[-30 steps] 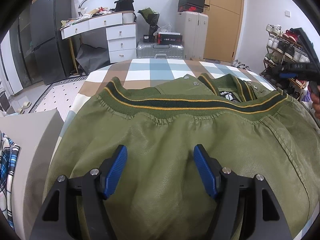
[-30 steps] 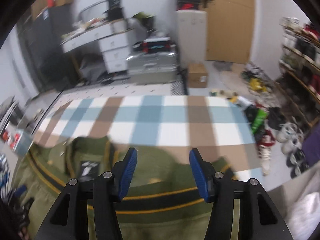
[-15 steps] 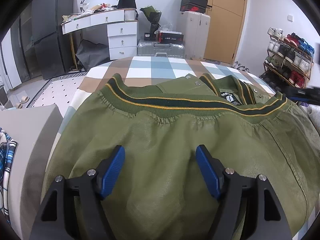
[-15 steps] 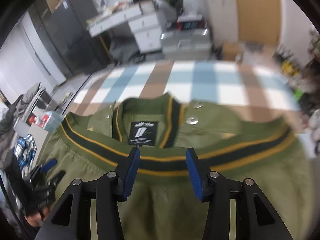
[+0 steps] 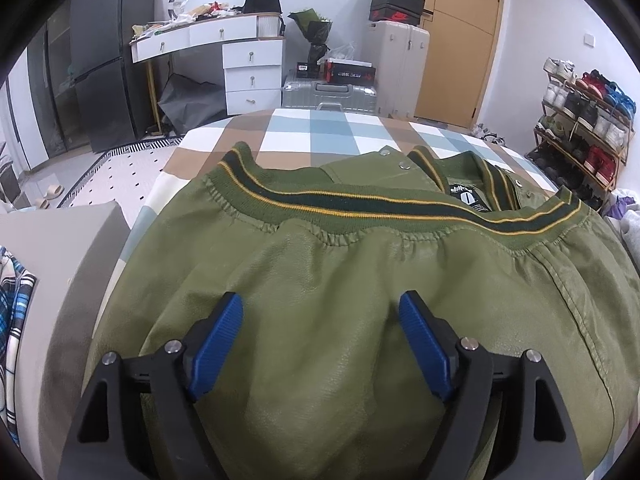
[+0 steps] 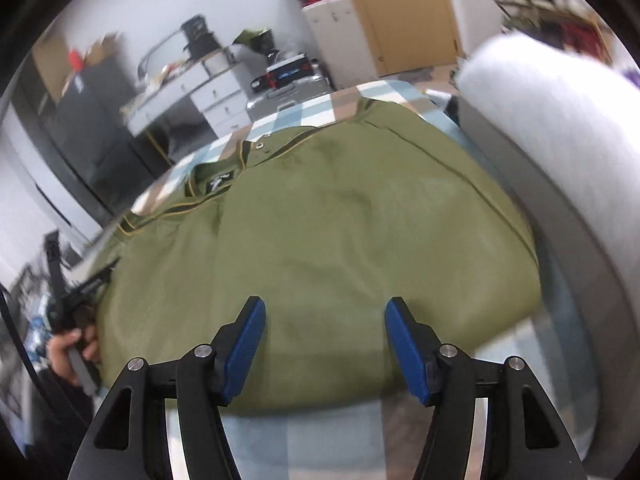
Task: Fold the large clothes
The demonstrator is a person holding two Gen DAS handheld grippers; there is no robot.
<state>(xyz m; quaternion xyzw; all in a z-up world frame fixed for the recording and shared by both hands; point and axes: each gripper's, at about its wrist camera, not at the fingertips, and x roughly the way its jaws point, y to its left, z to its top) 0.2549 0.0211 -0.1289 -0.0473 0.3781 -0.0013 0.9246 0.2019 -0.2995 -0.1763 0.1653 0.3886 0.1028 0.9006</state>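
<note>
Folded green jacket (image 5: pixel 360 280) directly beneath both hand-held grippers, left (image 5: pixel 321 344) and right (image 6: pixel 325 344), fingers apart, empty.

A bed (image 5: pixel 320 128) with a checked cover of blue, brown and white squares carries a green jacket (image 5: pixel 360 288). The jacket lies folded, its striped hem toward the far edge.

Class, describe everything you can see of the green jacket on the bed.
The olive-green jacket looks like smooth, slightly shiny leather-like fabric. It lies folded on the checked bedcover, its ribbed hem, striped dark green and yellow, laid up near the collar, where a black label and metal snaps show. Both open grippers hover over it.
</note>
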